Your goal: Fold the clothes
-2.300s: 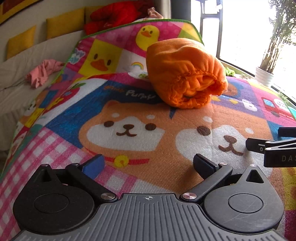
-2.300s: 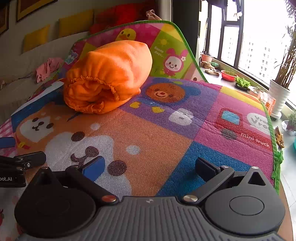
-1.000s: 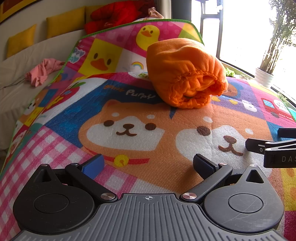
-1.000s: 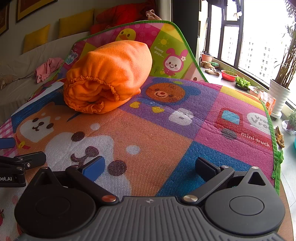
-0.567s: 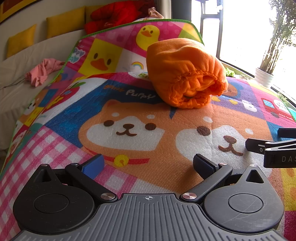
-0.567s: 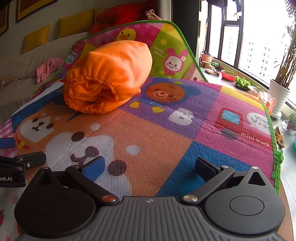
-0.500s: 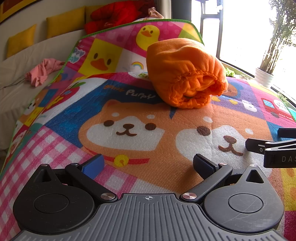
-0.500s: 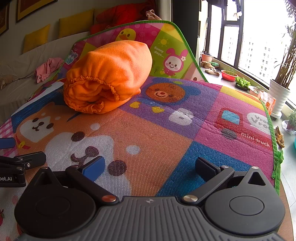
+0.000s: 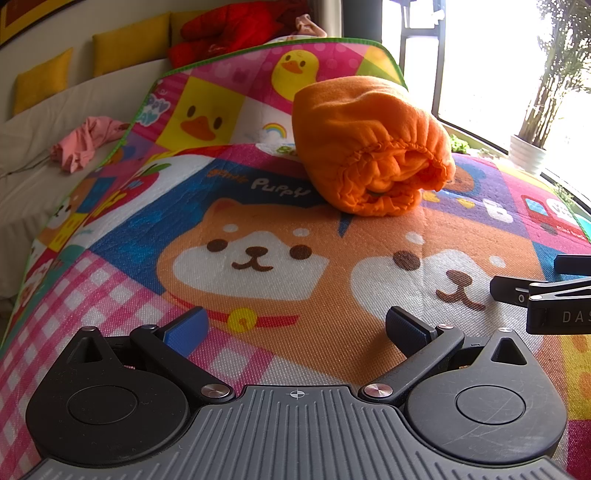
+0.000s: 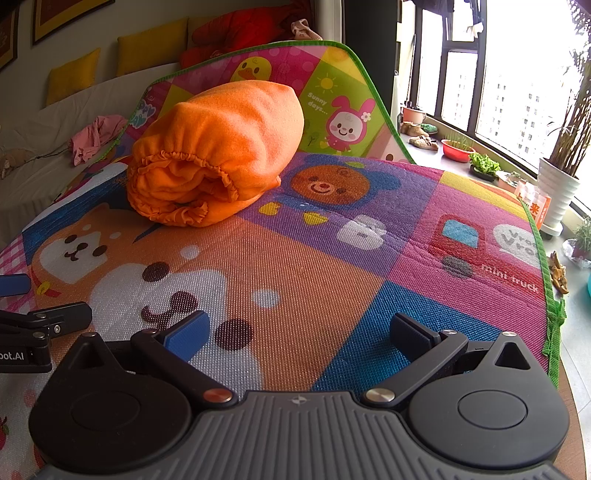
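Note:
An orange fleece garment [image 9: 369, 144] lies folded into a thick bundle on the colourful cartoon play mat [image 9: 266, 258], its elastic hem facing me. In the right wrist view the same orange garment [image 10: 218, 151] sits at the far left on the mat [image 10: 332, 258]. My left gripper [image 9: 295, 328] rests low near the mat's front, open, nothing between its fingers. Beside it to the right my right gripper [image 10: 297, 332] is also open and empty. Each gripper shows at the edge of the other's view: the right gripper [image 9: 546, 291], the left gripper [image 10: 33, 325].
A pink garment [image 9: 85, 142] lies on the white sofa [image 9: 55, 110] behind the mat, with yellow cushions [image 9: 129, 48] and a red jacket [image 9: 229, 29]. Potted plants [image 10: 561, 162] and small pots line the window sill on the right. The mat's green edge [image 10: 550, 295] drops off at right.

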{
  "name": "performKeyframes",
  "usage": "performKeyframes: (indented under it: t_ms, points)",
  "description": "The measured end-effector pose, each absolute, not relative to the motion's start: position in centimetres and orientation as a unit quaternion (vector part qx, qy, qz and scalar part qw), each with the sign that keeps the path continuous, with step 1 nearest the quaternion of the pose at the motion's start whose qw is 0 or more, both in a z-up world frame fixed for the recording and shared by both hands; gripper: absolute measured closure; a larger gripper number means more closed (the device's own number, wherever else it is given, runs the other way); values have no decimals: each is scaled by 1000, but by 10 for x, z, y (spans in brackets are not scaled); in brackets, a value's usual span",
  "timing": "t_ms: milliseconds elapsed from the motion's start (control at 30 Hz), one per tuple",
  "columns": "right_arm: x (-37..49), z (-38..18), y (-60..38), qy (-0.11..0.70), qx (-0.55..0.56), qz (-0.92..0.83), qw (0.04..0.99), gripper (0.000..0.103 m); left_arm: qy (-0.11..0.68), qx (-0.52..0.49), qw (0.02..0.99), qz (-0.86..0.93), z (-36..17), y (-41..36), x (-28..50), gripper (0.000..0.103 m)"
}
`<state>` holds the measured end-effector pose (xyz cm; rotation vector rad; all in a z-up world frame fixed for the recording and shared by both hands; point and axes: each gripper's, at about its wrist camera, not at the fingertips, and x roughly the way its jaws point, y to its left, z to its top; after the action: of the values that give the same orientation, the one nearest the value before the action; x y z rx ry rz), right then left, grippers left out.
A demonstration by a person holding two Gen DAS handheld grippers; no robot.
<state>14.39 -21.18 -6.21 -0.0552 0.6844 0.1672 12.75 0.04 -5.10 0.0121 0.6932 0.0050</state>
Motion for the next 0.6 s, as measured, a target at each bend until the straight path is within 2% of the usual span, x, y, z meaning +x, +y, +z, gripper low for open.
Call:
performKeyframes:
  t_ms: [600]
  points:
    - [144, -62, -213, 335, -26, 82, 938, 0, 352, 9, 936, -20, -49, 4, 133, 0]
